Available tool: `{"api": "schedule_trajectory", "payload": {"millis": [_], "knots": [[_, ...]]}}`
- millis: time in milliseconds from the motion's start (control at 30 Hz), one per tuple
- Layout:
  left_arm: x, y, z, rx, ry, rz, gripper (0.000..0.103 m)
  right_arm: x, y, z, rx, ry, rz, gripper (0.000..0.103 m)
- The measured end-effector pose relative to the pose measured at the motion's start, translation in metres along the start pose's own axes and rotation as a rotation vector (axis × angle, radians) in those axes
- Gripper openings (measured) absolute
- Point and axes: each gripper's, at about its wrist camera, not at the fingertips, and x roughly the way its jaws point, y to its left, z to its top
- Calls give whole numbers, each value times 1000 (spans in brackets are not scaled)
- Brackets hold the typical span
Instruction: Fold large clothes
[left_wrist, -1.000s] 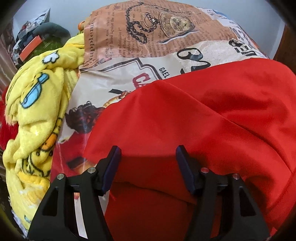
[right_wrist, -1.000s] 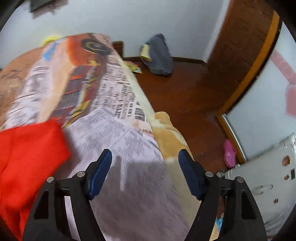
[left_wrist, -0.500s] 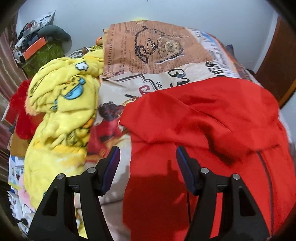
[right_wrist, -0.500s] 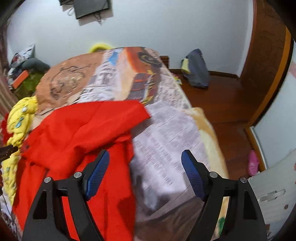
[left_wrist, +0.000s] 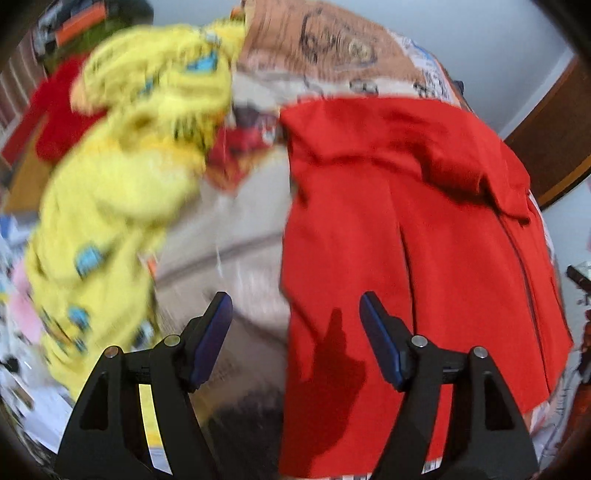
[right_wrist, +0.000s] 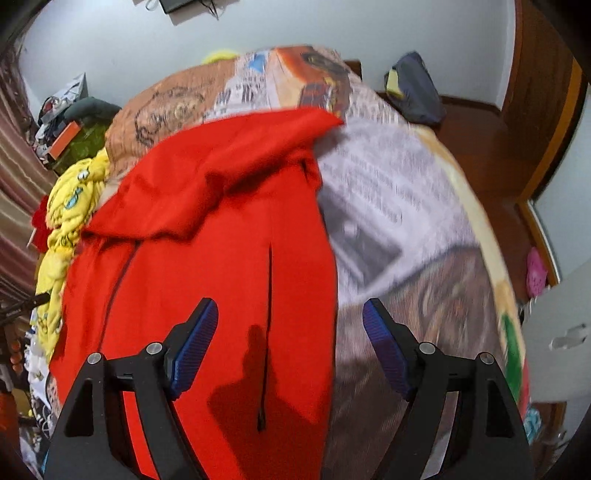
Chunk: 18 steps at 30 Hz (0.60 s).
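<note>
My left hand-held gripper (left_wrist: 295, 332) and right hand-held gripper (right_wrist: 290, 339) both gape wide, holding nothing. Below them the bright red fabric garment (right_wrist: 221, 240) lies spread on the newspaper-print bed cover (right_wrist: 399, 206), beside a crumpled yellow fleece blanket (left_wrist: 140, 155).

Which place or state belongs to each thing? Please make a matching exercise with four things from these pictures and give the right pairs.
Things:
1. red garment
2. yellow blanket
3. left gripper
4. dark bag

Places or states:
A. on the wooden floor by the wall
B. open, holding nothing
C. bunched up beside the red garment
D. spread on the printed bedcover, its top part folded down

Pairs: 1-D, 2-C, 3-B, 4-A
</note>
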Motion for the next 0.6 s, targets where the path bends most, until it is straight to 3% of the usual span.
{"api": "schedule_trajectory", "payload": {"millis": [267, 600], "knots": [[32, 8, -38, -88, 114, -55, 70, 6, -8, -37, 59, 86, 25, 78], [28, -21, -65, 7, 74, -28, 68, 6, -4, -47, 16, 40, 54, 81]]}}
